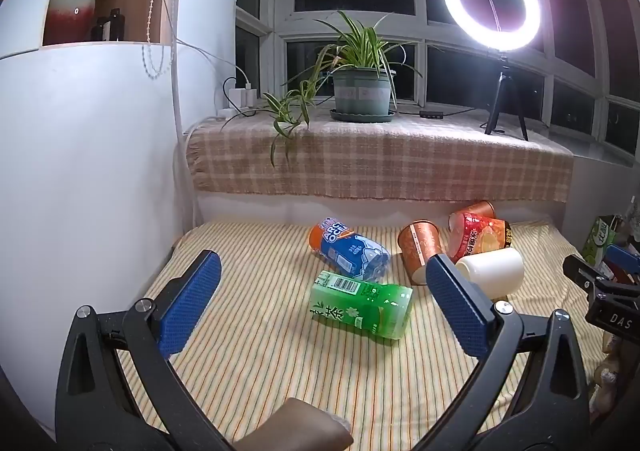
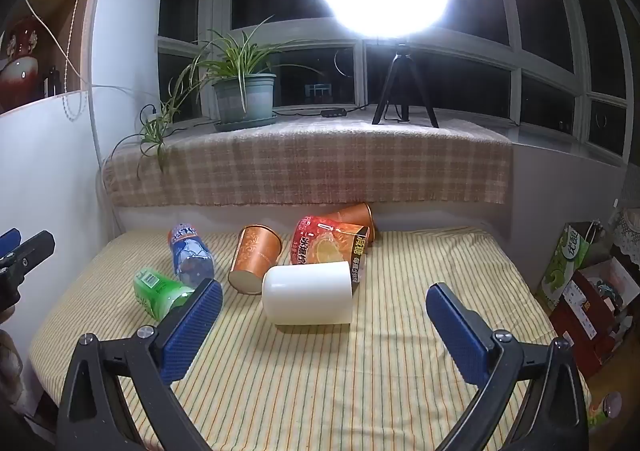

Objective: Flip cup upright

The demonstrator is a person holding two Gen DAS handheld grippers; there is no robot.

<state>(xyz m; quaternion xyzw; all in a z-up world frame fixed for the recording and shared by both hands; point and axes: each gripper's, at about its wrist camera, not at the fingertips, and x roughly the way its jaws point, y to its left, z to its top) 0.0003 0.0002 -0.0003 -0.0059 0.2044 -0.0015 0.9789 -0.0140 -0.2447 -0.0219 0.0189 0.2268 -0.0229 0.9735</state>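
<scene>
Several cups lie on their sides on the striped cloth. A white cup (image 2: 308,297) lies straight ahead of my open, empty right gripper (image 2: 324,291); it also shows in the left wrist view (image 1: 494,271). A green cup (image 1: 362,303) lies between the fingers of my open, empty left gripper (image 1: 324,271). A blue and orange cup (image 1: 350,247), a copper-orange cup (image 1: 420,249), a red cup (image 1: 478,237) and another orange cup (image 2: 356,217) lie behind.
The striped cloth (image 2: 360,391) covers the work surface. A plaid-covered sill (image 1: 380,159) behind holds a potted plant (image 1: 362,89) and a ring light on a tripod (image 1: 492,5). A white cabinet (image 1: 80,131) stands left. Boxes (image 2: 592,291) stand right.
</scene>
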